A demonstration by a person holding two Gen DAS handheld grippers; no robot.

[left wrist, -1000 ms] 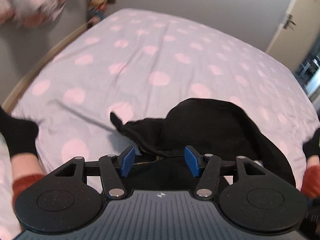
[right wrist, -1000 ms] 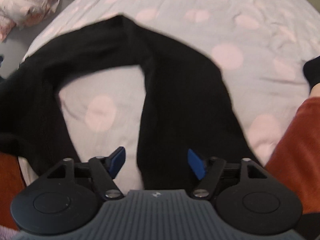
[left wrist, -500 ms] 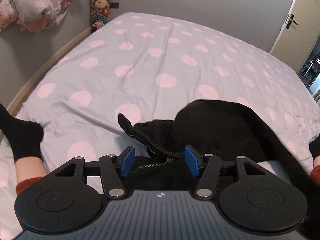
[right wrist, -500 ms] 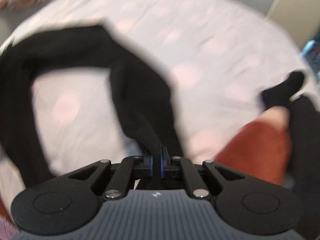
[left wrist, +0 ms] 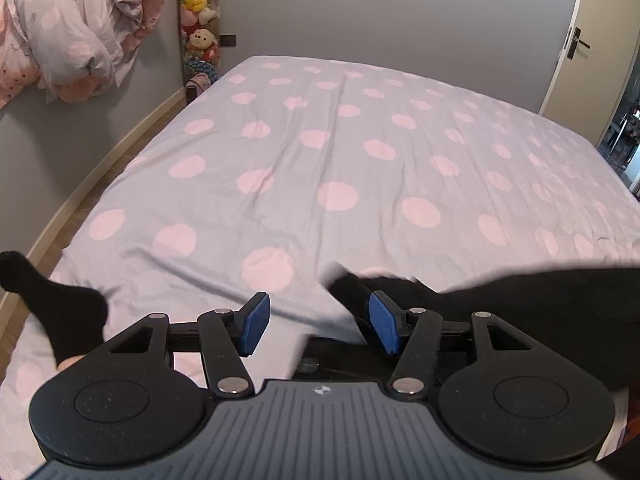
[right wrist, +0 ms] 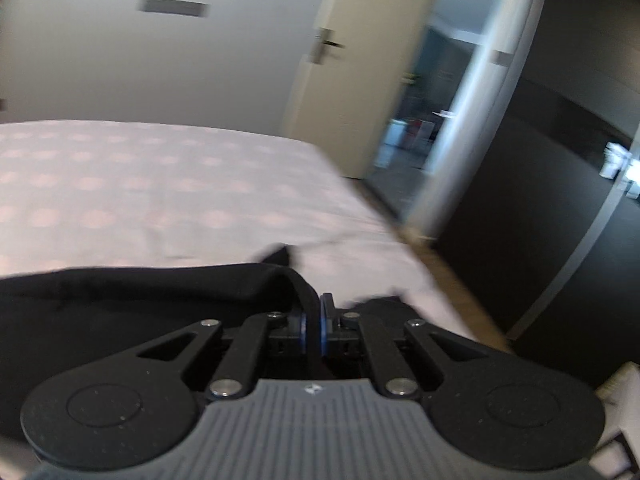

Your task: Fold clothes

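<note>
A: Right claw (right wrist: 313,330) was clamped on a fold of the black garment (right wrist: 140,292), its blue pads pressed nearly together with cloth between them. The view was motion-blurred, so which part of the garment it held I couldn't tell.

B: And the left claw (left wrist: 318,326)?

A: Spread wide, gripping nothing. The garment's loose edge lay just ahead of its right pad (left wrist: 384,326) and trailed off to the right, partly hanging, partly resting on the bed (left wrist: 340,140).

B: How would you have handled that step?

A: I'd judge the cloth needed a second hold: bring the left claw over the near edge and close on a single layer, then pull both claws apart so it hung flat.

B: What was it like?

A: Matte, soft and limp, draping in a long band. The bed sheet was smooth lilac cotton with pink dots and faint creases. A black sock (left wrist: 60,304) on a person's foot lay left of the left claw.
</note>
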